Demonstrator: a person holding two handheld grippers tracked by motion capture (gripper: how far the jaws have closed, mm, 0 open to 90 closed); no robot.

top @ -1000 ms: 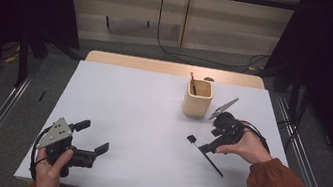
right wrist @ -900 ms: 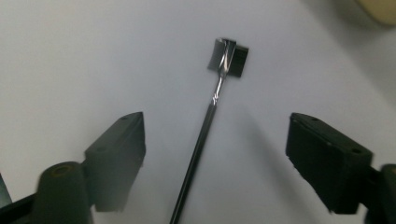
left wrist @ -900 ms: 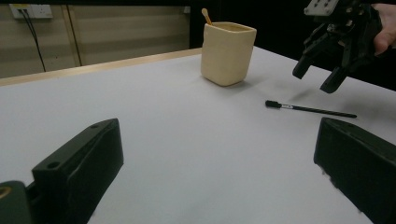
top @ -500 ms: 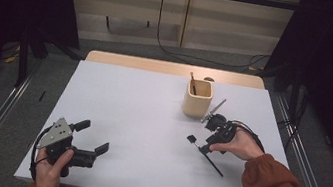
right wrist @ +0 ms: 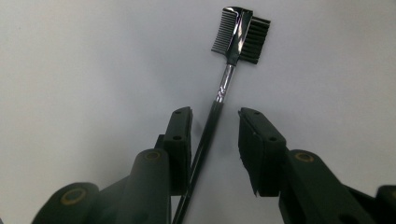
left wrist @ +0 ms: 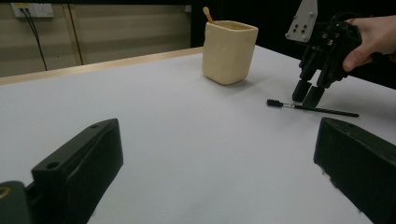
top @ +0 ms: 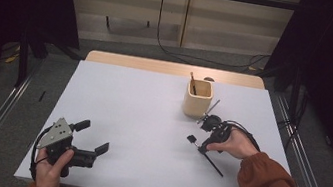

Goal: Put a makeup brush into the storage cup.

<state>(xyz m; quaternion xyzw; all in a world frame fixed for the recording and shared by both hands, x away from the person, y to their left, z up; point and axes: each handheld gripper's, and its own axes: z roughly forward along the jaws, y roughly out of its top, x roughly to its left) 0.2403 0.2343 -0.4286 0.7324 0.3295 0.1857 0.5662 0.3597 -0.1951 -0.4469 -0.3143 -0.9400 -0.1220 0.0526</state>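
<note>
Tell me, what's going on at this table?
A person holds a gripper in each hand. The right gripper is down over a thin black brow brush lying on the white table, its jaws just closing around the handle but not yet pressing it. The left gripper rests open near the table's front edge. A beige cup stands behind the brush.

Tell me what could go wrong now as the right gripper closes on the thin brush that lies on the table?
1. The right gripper has been closing, but the brow brush handle sits against one finger, not centred, so it may be pushed sideways or roll.
2. The handle lies flat on the white table; the fingers may scrape the surface.
3. The cream cup stands nearby; a lift could bump it.
</note>
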